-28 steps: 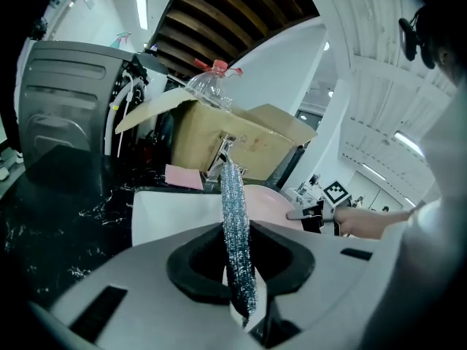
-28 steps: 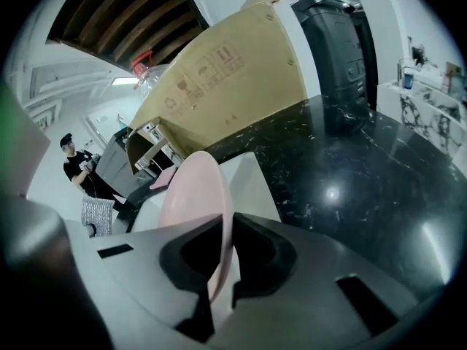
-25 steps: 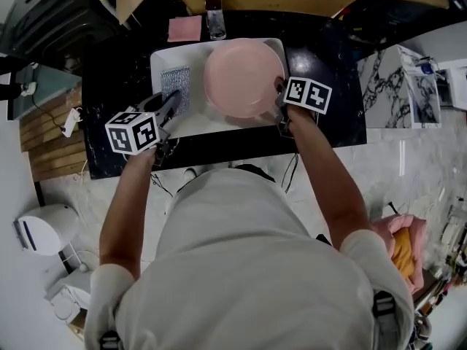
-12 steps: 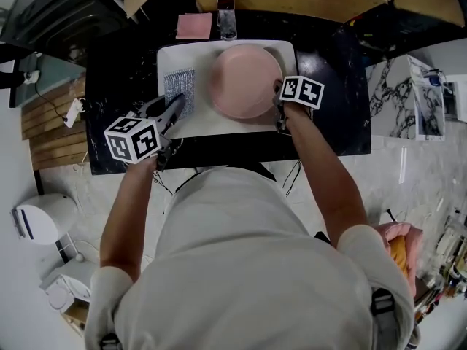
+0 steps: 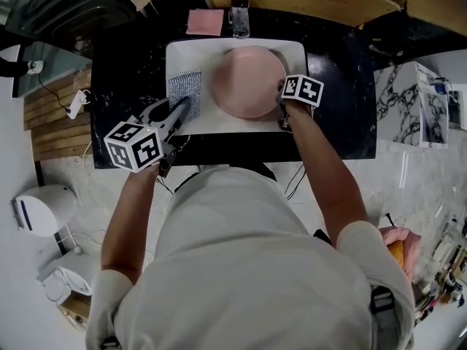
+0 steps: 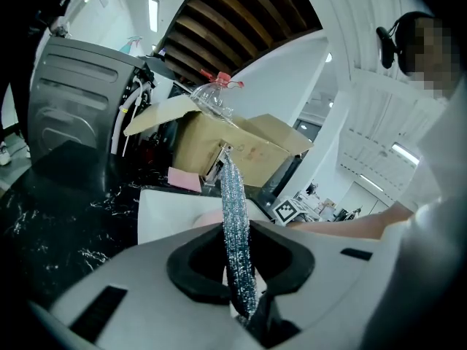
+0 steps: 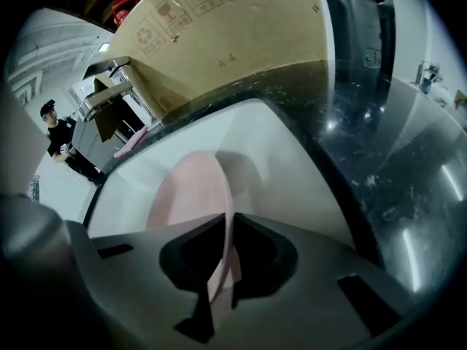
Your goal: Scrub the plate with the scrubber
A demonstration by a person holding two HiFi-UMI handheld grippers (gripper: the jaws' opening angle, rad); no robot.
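Pink plate (image 5: 248,82) lies toward the right edge of the white sink (image 5: 295,55), its right rim pinched between the jaws of my right gripper (image 5: 280,102). My left gripper (image 5: 177,112) clamps the silvery mesh scrubber (image 5: 184,87) by the sink's left edge, long axis pointing away from me. The plate is just to its right, with nothing between.

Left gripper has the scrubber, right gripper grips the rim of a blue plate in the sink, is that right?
No: the plate is pink, not blue, as the head view shows. The left gripper has the scrubber, the right gripper grips the pink plate's rim in the sink.
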